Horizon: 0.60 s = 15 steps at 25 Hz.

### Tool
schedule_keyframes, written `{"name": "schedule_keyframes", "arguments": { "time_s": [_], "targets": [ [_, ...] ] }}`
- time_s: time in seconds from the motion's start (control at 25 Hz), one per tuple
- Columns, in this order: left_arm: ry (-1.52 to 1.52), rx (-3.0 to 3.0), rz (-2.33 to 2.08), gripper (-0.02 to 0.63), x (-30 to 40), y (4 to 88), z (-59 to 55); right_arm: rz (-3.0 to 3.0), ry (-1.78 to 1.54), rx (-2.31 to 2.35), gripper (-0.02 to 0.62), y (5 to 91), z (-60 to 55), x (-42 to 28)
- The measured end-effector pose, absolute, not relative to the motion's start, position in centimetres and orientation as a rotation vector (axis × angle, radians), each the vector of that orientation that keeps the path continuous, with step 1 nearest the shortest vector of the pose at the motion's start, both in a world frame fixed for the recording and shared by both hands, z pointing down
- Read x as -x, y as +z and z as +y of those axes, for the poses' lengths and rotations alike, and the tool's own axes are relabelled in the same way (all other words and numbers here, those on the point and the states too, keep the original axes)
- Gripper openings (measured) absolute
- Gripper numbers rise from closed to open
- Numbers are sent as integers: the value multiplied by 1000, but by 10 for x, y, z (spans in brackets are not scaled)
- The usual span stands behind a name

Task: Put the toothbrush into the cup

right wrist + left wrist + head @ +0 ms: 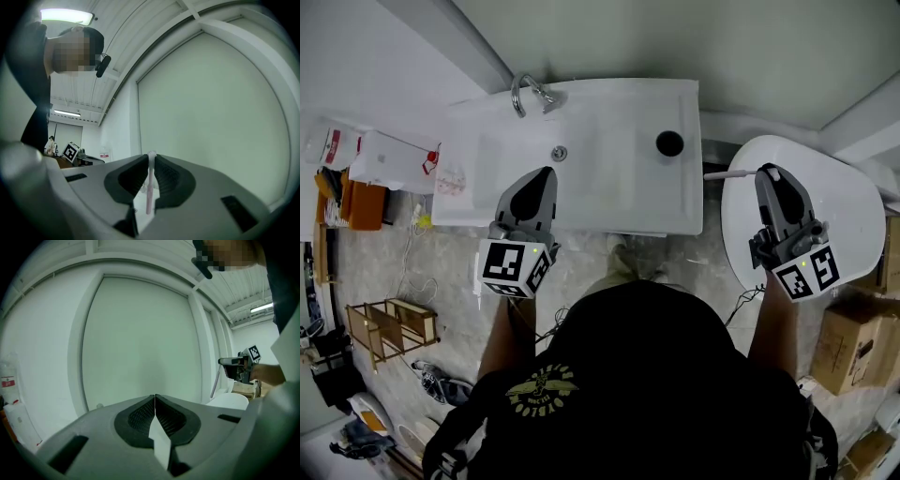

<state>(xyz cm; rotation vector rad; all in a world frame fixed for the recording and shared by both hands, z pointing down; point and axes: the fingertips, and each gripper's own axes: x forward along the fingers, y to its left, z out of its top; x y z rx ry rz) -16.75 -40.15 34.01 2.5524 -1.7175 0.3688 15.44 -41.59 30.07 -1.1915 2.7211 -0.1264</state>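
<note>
While both forearms reach forward and the grippers point away from the body, the left gripper hangs over the glossy white sink. Its ribbed black jaws are pressed together with nothing between them. The right gripper is above a smooth white oval top. Its jaws are clamped on the toothbrush, a thin pale stick that juts left toward the sink's edge. A curved chrome tap stands at the sink's back.
</note>
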Motion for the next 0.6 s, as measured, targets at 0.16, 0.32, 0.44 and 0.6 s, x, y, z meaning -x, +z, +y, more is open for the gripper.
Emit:
{"name": "schedule_keyframes", "arguments": {
  "time_s": [0.16,0.32,0.44,0.6],
  "targets": [
    [345,-2597,-1660,12,164,339,-437,2721,-113,1235,44,297,-438,-150],
    [326,-2641,-1610,12,161,337,-461,2710,-101,1288,44,294,-451,-150],
    [318,-2662,-1589,12,166,336,-481,2702,-81,1316,44,291,-465,-144],
    [314,-2685,-1546,12,173,338,-501,2687,-72,1352,44,288,-480,-133]
  ]
}}
